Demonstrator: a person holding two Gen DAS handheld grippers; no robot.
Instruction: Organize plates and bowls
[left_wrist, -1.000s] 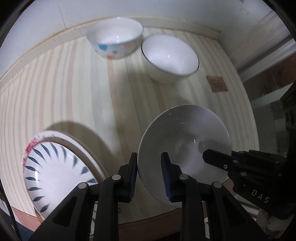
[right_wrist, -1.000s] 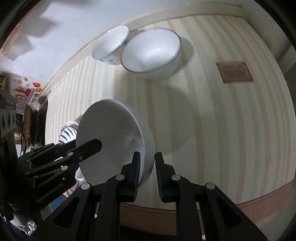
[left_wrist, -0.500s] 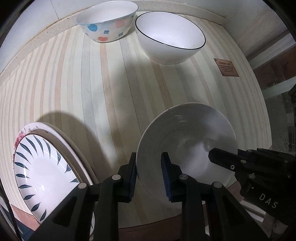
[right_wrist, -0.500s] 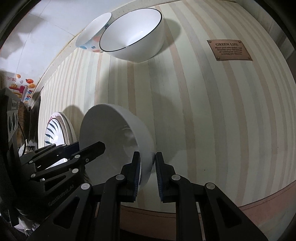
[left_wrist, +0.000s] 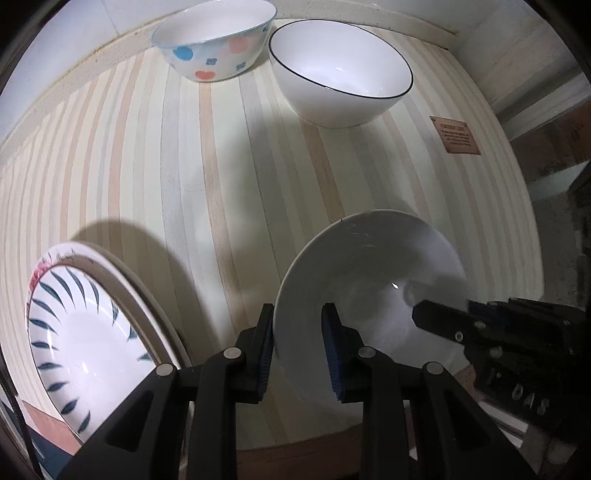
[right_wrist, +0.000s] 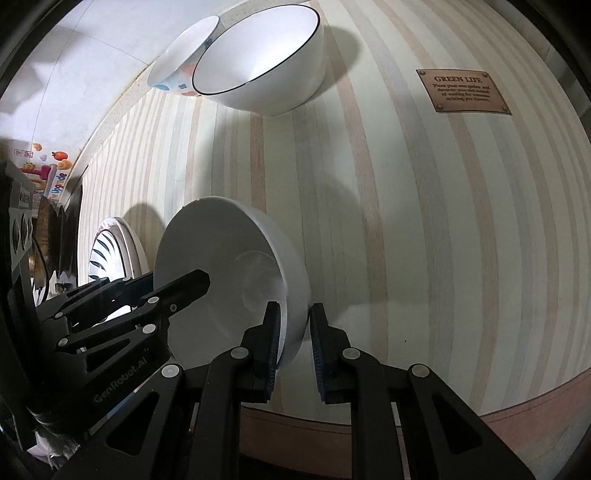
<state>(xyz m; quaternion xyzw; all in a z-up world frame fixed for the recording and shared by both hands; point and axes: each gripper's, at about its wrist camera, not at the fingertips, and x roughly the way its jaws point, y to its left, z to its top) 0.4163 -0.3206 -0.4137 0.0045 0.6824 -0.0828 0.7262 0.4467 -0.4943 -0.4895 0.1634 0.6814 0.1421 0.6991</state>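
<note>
Your left hand-held gripper (left_wrist: 298, 347) pinches the near rim of the plain white bowl (left_wrist: 373, 291), one blue-padded finger outside the wall and one inside. Your right hand-held gripper (right_wrist: 293, 341) straddles the opposite side of the same bowl (right_wrist: 221, 273): its left pad lies against the inside of the wall, while a narrow gap shows between its right pad and the outside, so you cannot tell whether it truly clamps. In the left wrist view the right hand-held gripper (left_wrist: 443, 321) comes in from the right, with one finger tip reaching over the bowl's inside; in the right wrist view the left hand-held gripper (right_wrist: 177, 288) enters from the left in the same way. The bowl is tilted, with its opening turned toward your left side, over the near part of the striped counter (left_wrist: 155, 166); whether it touches the counter cannot be told. To the left of it lies a stack of plates (left_wrist: 85, 332), the top one white with dark blue leaf strokes. At the far edge of the counter stand two more bowls side by side, very close together: a spotted bowl (left_wrist: 214, 44) with blue and pink marks, and a black-rimmed bowl (left_wrist: 340, 74). A small brown plaque (right_wrist: 463, 92) reading "GREEN LIFE" sits on the counter to the right.
</note>
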